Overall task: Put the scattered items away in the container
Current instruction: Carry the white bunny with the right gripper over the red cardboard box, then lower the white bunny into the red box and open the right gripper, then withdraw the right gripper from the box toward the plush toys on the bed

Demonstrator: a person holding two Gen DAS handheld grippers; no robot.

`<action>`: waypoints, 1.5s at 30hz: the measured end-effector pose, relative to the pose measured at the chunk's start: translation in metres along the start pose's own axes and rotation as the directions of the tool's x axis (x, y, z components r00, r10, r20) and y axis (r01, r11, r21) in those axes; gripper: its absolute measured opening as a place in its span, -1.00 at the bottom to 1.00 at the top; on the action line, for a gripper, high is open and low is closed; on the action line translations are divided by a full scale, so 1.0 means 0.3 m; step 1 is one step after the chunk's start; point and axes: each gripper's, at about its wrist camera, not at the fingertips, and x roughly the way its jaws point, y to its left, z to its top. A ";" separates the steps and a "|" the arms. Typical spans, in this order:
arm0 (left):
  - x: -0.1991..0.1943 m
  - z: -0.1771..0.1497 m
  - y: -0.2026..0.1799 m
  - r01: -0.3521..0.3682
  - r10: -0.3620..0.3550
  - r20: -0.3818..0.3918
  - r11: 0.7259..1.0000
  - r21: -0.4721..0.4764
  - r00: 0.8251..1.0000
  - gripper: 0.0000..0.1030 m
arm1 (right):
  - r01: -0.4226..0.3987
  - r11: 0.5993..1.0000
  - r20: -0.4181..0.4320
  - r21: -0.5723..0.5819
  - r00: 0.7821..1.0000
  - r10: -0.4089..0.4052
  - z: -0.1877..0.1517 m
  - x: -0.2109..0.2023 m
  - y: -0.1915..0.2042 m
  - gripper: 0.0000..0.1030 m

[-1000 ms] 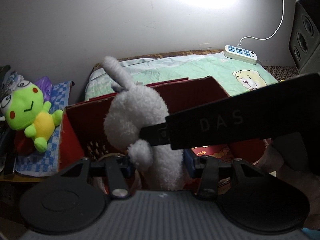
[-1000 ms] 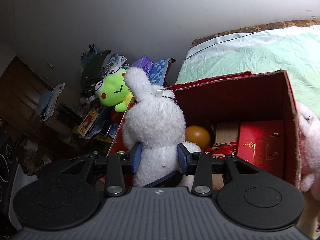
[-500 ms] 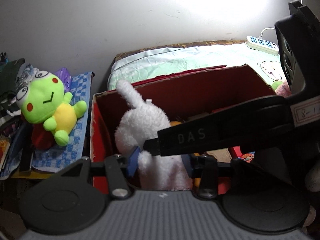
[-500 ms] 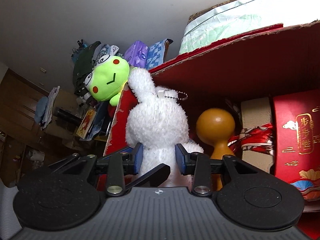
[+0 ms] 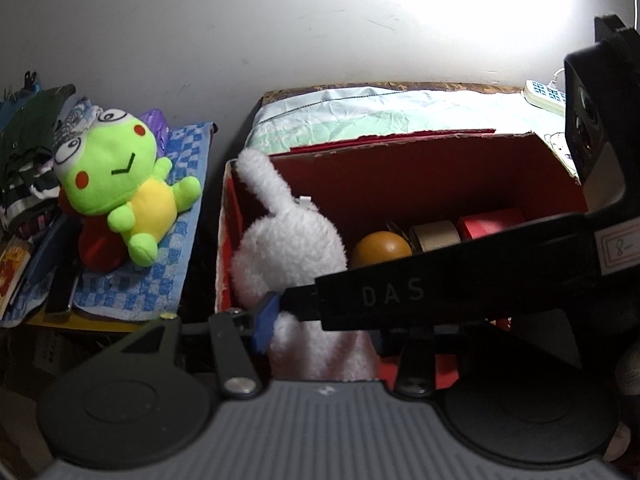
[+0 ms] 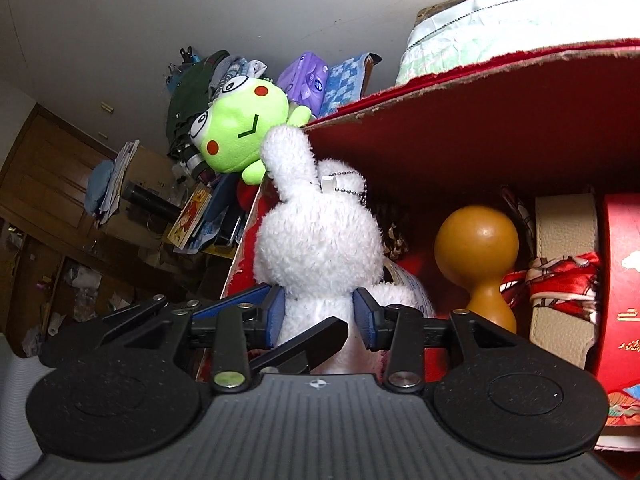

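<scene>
now white plush rabbit [image 6: 320,240] inside red box [image 6: 500,120]; right gripper [image 6: 320,314] fingers just eased wider, apparently touching; left gripper [image 5: 320,326] clamps it.

White fluffy plush rabbit [image 6: 320,240], silver bead chain at its tag. Cardboard box [image 5: 420,176]: red inside, brown raw edges. In it: amber-brown glossy gourd [image 6: 476,248]; beige roll [image 5: 434,234]; red gift box [image 6: 622,280] with gold script; red patterned satin cloth [image 6: 560,284]. Outside: lime-green frog plush [image 5: 116,184], yellow belly, red cheeks. Beneath it, blue-and-white checked towel [image 5: 140,280]. Purple packet [image 6: 306,80]. Pale mint sheet [image 5: 380,110]. Gripper pads blue.
</scene>
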 end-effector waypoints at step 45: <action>-0.144 -0.046 -0.180 -0.137 0.136 -0.017 0.990 -0.037 0.991 0.11 | 0.162 0.987 0.140 -0.020 0.977 -0.158 -0.144 -0.279 -0.057 -0.19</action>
